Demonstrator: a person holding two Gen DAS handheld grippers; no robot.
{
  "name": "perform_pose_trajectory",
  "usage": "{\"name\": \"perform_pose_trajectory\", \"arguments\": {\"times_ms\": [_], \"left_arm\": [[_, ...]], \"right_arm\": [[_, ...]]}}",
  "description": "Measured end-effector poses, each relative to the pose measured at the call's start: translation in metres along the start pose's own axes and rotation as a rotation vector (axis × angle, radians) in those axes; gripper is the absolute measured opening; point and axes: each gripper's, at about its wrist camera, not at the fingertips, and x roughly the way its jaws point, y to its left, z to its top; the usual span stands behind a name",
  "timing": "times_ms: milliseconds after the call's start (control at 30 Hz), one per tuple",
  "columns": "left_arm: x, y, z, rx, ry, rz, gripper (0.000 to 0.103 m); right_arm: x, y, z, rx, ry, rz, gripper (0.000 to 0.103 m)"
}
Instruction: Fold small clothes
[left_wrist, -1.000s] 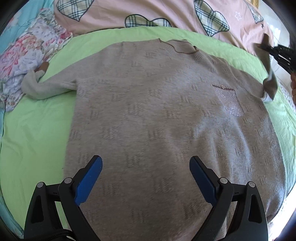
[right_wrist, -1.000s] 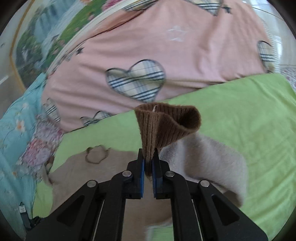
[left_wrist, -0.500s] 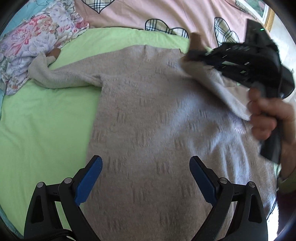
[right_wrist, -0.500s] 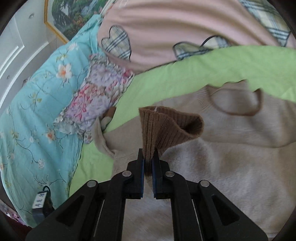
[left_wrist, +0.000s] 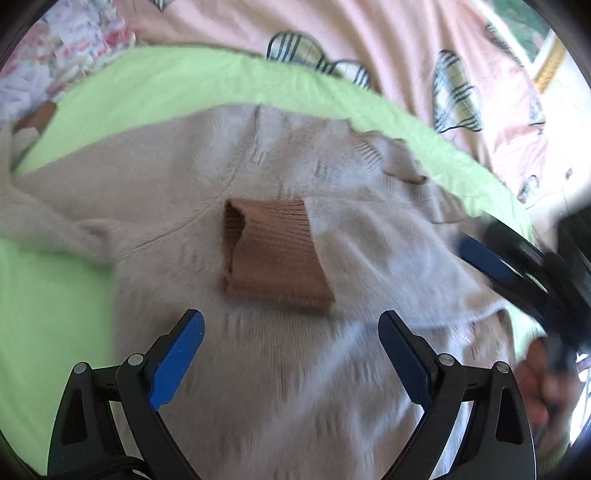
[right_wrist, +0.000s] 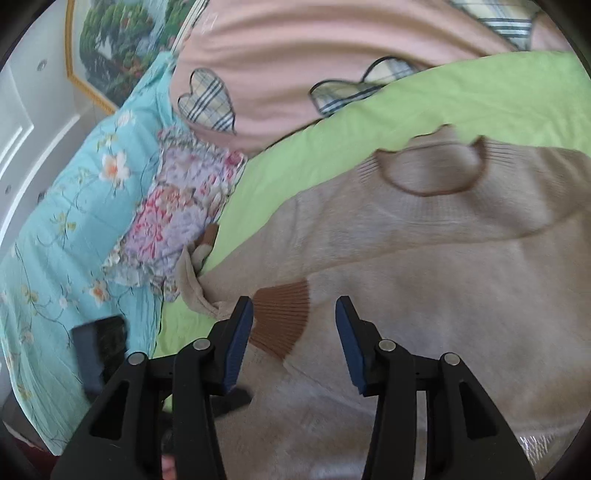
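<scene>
A beige knit sweater (left_wrist: 280, 387) lies flat on a green sheet (left_wrist: 48, 317). One sleeve is folded across its chest, its brown ribbed cuff (left_wrist: 273, 254) lying near the middle. The cuff also shows in the right wrist view (right_wrist: 284, 314), with the sweater's neckline (right_wrist: 436, 173) beyond. My left gripper (left_wrist: 291, 358) is open and empty, just above the sweater body below the cuff. My right gripper (right_wrist: 295, 339) is open and empty, just behind the cuff; it shows blurred at the right of the left wrist view (left_wrist: 517, 266). The other sleeve (right_wrist: 195, 280) stretches out to the left.
A pink quilt with plaid hearts (right_wrist: 332, 48) lies behind the sheet. A floral cloth (right_wrist: 177, 218) and a turquoise flowered cover (right_wrist: 59, 229) lie to the left. A dark device (right_wrist: 99, 343) sits on the turquoise cover.
My right gripper carried the cuff across the sweater, opened and let it go; the sleeve now lies folded over the chest. My left gripper moved up towards the chest.
</scene>
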Motion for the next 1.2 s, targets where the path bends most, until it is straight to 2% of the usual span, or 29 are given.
{"name": "perform_pose_trajectory", "arguments": {"times_ms": [67,133,167,200,233,267,300,367,433,500,533,600,667,733,833,900,967,1000,1033,1133,1200], "left_arm": [[0.016,0.005,0.009,-0.04,0.021,-0.022,0.096],[0.024,0.005,0.013,-0.051,0.008,-0.02,0.094],[0.026,0.003,0.016,-0.045,-0.01,-0.02,0.086],[0.028,-0.001,0.019,-0.028,-0.03,-0.019,0.068],[0.03,-0.003,0.021,-0.012,-0.039,-0.013,0.055],[0.032,-0.006,0.024,0.006,-0.041,-0.015,0.027],[0.035,-0.009,0.027,0.02,-0.031,-0.055,0.014],[0.026,-0.014,0.031,0.039,-0.058,-0.059,0.012],[-0.002,-0.021,0.031,0.087,-0.142,-0.04,0.012],[-0.028,-0.015,0.033,0.084,-0.236,-0.04,0.012],[-0.03,-0.012,0.034,0.088,-0.249,-0.026,0.012],[-0.019,-0.001,0.035,0.098,-0.201,0.005,0.012],[-0.01,0.007,0.032,0.084,-0.157,-0.008,0.012],[-0.007,0.011,0.028,0.084,-0.148,0.003,0.012],[-0.001,0.013,0.023,0.072,-0.137,0.0,0.013],[0.0,0.012,0.022,0.078,-0.132,0.013,0.013],[0.001,0.008,0.021,0.086,-0.13,0.018,0.013],[0.002,0.005,0.021,0.088,-0.131,0.012,0.013],[0.002,0.002,0.022,0.093,-0.133,0.005,0.013],[0.001,-0.012,0.026,0.12,-0.156,-0.049,0.014],[0.005,-0.016,0.027,0.126,-0.157,-0.053,0.014]], "right_arm": [[-0.025,-0.004,-0.012,0.014,-0.041,-0.022,0.048],[-0.048,-0.01,-0.025,0.035,-0.075,-0.05,0.048],[-0.058,-0.013,-0.032,0.049,-0.09,-0.062,0.048],[-0.066,-0.017,-0.038,0.065,-0.105,-0.074,0.048],[-0.074,-0.02,-0.043,0.081,-0.118,-0.086,0.048],[-0.083,-0.025,-0.048,0.095,-0.131,-0.095,0.048],[-0.091,-0.029,-0.053,0.11,-0.145,-0.106,0.048],[-0.104,-0.037,-0.058,0.138,-0.173,-0.125,0.048],[-0.118,-0.045,-0.06,0.151,-0.199,-0.152,0.048],[-0.133,-0.054,-0.059,0.159,-0.231,-0.208,0.048],[-0.14,-0.059,-0.058,0.161,-0.244,-0.227,0.048],[-0.15,-0.072,-0.052,0.168,-0.27,-0.276,0.049],[-0.154,-0.085,-0.041,0.171,-0.272,-0.343,0.049],[-0.151,-0.098,-0.027,0.168,-0.253,-0.415,0.05],[-0.131,-0.121,-0.004,0.178,-0.163,-0.492,0.058],[-0.113,-0.137,0.008,0.175,-0.108,-0.544,0.058],[-0.098,-0.147,0.015,0.165,-0.061,-0.558,0.058],[-0.092,-0.147,0.018,0.131,-0.029,-0.548,0.049],[-0.088,-0.145,0.021,0.092,-0.004,-0.544,0.009],[-0.105,-0.14,0.035,0.038,-0.028,-0.578,0.011],[-0.115,-0.147,0.039,0.045,-0.041,-0.587,0.01]]}}
